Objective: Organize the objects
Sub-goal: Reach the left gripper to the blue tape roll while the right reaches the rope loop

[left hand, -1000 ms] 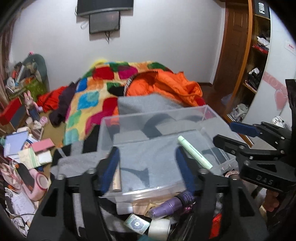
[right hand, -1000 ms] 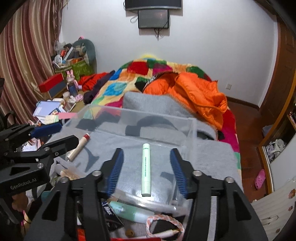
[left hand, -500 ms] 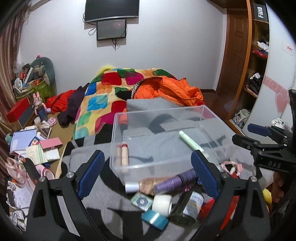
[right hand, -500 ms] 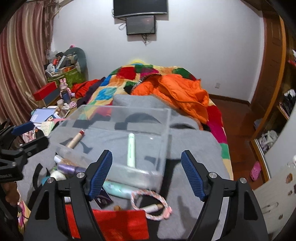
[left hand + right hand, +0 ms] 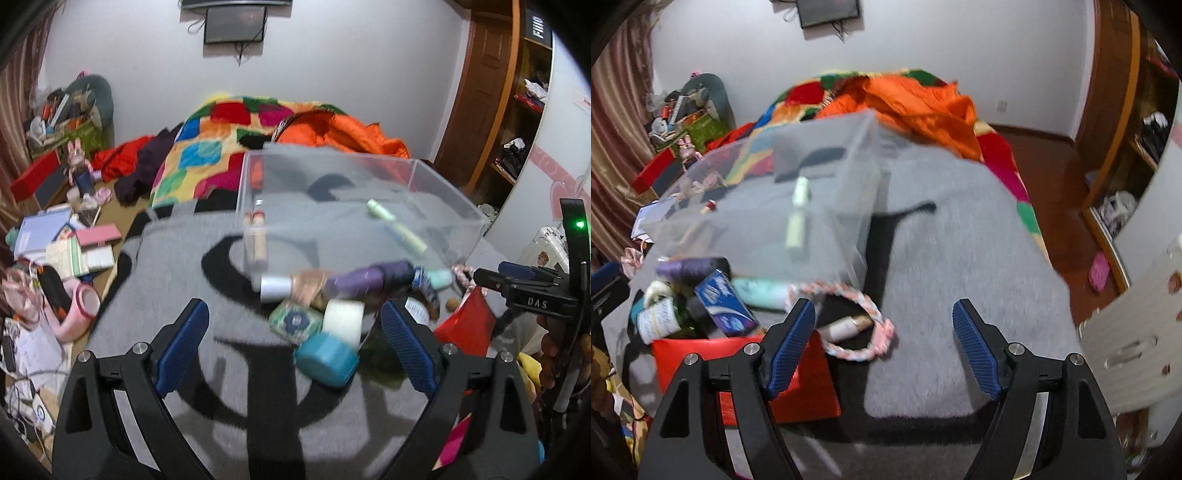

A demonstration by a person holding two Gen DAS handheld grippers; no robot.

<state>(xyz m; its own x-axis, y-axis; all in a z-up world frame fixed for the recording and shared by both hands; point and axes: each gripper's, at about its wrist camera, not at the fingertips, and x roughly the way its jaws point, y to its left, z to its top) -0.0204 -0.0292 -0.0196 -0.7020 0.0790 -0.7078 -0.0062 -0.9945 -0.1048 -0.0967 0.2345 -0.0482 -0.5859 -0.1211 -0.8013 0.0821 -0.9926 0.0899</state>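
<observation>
Surface: we work on a grey blanket (image 5: pixel 960 258) w/ black markings, laid over a bed. Clear plastic box (image 5: pixel 436 192) sits on it, holding a pale green tube (image 5: pixel 399 229) and a small red-capped tube (image 5: pixel 256 236). Loose pile just in front of box: purple bottle (image 5: pixel 369 278), white tape roll (image 5: pixel 343 319), teal container (image 5: pixel 327 358), braided cord (image 5: pixel 864 325), red folder (image 5: pixel 738 369).

Room: white wall, patchwork quilt (image 5: pixel 221 147), orange jacket (image 5: pixel 916 99), cluttered floor at left.

Our left gripper (image 5: pixel 293 349) and right gripper (image 5: pixel 884 349): jaws have just been spreading, now wide apart, nothing between.
</observation>
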